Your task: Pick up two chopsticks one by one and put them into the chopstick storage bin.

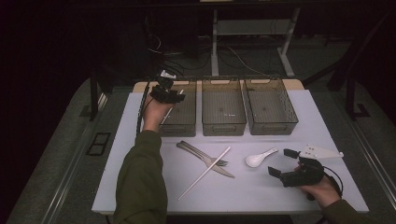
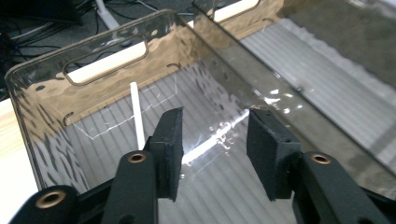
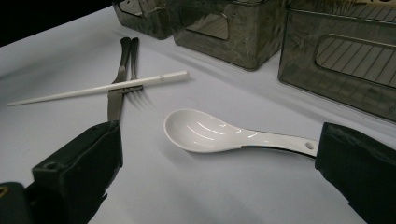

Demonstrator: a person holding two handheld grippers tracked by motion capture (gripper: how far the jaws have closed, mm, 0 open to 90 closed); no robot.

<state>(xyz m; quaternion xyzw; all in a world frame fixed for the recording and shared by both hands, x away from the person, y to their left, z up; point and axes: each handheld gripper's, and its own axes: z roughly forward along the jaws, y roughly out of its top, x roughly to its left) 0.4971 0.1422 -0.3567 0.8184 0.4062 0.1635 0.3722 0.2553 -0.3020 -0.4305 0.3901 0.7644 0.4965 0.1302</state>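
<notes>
The left gripper (image 1: 167,88) hung over the leftmost of three clear plastic bins (image 1: 183,112) at the far side of the table, its jaws spread apart with nothing between them. In the left gripper view, a white chopstick (image 2: 137,116) lay inside that bin (image 2: 42,88) just beyond the jaws, one end leaning up against the far wall.

The right gripper (image 1: 283,162) rested low at the near right of the white table (image 1: 261,196), jaws wide apart and gripping nothing. A white ceramic soup spoon (image 3: 210,133) lay on the table just ahead of it, its handle reaching toward the jaw at the right of the right gripper view. Farther left lay a second white chopstick (image 1: 204,172) across a steel fork (image 1: 205,156) and knife (image 1: 219,169).
</notes>
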